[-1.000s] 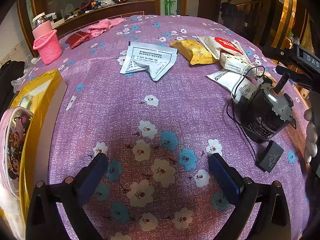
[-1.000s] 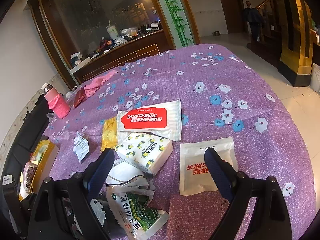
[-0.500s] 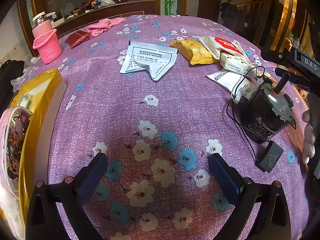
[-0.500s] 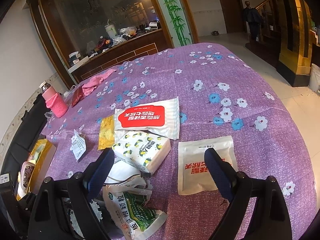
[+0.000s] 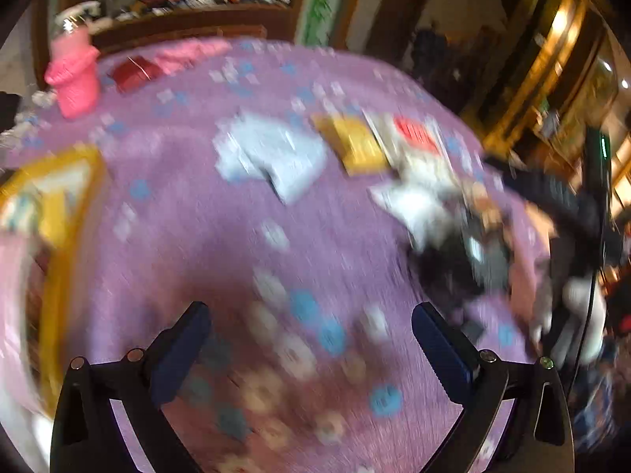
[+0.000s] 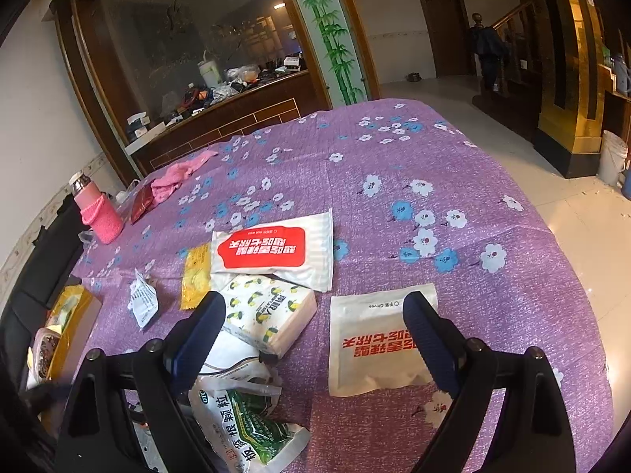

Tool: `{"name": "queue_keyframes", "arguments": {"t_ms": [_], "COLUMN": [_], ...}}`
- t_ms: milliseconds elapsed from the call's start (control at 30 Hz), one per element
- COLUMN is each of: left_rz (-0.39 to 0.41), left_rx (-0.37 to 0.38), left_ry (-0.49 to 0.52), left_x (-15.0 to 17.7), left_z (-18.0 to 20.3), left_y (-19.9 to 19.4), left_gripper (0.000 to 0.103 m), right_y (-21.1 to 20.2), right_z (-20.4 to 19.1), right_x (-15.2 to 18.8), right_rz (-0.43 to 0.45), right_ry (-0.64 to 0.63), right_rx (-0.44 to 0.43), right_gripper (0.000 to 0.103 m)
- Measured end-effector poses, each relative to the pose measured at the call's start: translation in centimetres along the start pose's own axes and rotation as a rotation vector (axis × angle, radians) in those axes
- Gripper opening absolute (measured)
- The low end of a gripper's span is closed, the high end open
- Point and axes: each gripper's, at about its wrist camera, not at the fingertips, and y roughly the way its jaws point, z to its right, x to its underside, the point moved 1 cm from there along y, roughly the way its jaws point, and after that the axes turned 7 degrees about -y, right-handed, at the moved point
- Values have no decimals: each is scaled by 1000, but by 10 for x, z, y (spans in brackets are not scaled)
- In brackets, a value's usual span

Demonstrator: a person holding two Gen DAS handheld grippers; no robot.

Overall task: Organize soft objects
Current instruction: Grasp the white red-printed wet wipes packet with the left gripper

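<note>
My right gripper (image 6: 315, 315) is open and empty above soft packets on the purple flowered tablecloth (image 6: 394, 173). A tissue pack with lemon print (image 6: 272, 315) lies between its fingers. A white glove packet with red text (image 6: 374, 343) lies by the right finger. A white packet with a red label (image 6: 276, 248), a yellow packet (image 6: 195, 274) and a green-and-white bag (image 6: 244, 429) lie around. My left gripper (image 5: 311, 339) is open and empty over bare cloth; its view is blurred. A white sachet (image 5: 272, 153) and yellow packet (image 5: 351, 142) lie beyond it.
A pink bottle in a knit sleeve (image 6: 96, 213), a pink cloth (image 6: 177, 175) and a red pouch (image 6: 142, 201) sit at the far left. A yellow box (image 5: 51, 213) stands at the left edge. A black motor with wires (image 5: 461, 260) lies right of my left gripper.
The left wrist view has blurred and shifted, so my left gripper is moving fast. My right gripper has drifted a little nearer the packets. Both stay open.
</note>
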Motion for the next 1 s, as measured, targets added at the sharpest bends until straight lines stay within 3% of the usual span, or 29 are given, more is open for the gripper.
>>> {"name": "queue_keyframes", "arguments": {"t_ms": [167, 300, 367, 567, 633, 767, 900, 967, 1000], "left_rz": [-13, -62, -64, -57, -39, -55, -106, -143, -165], "left_rx": [-7, -81, -49, 82, 167, 164, 150, 158, 168], "left_ry": [-140, -115, -93, 73, 179, 460, 586, 606, 607], "left_x": [-52, -73, -77, -97, -107, -118, -124, -129, -132], "left_z": [-21, -16, -3, 56, 82, 131, 151, 152, 151], "left_y": [17, 49, 53, 76, 82, 103, 130, 144, 149], "left_gripper": [102, 102, 102, 102, 102, 102, 102, 97, 89], "right_y": [-7, -13, -15, -17, -19, -22, -20, -17, -16], "right_z": [6, 14, 20, 46, 51, 58, 64, 66, 66], "right_x": [-4, -6, -8, -8, -8, -8, -7, -7, -7], "right_rz": [22, 37, 43, 48, 51, 64, 52, 35, 29], "right_ry": [23, 60, 86, 213, 237, 262, 286, 297, 300], "right_rx": [-17, -28, -25, -62, -64, -60, -60, -66, -68], "right_gripper": [91, 91, 91, 91, 91, 91, 91, 91, 91]}}
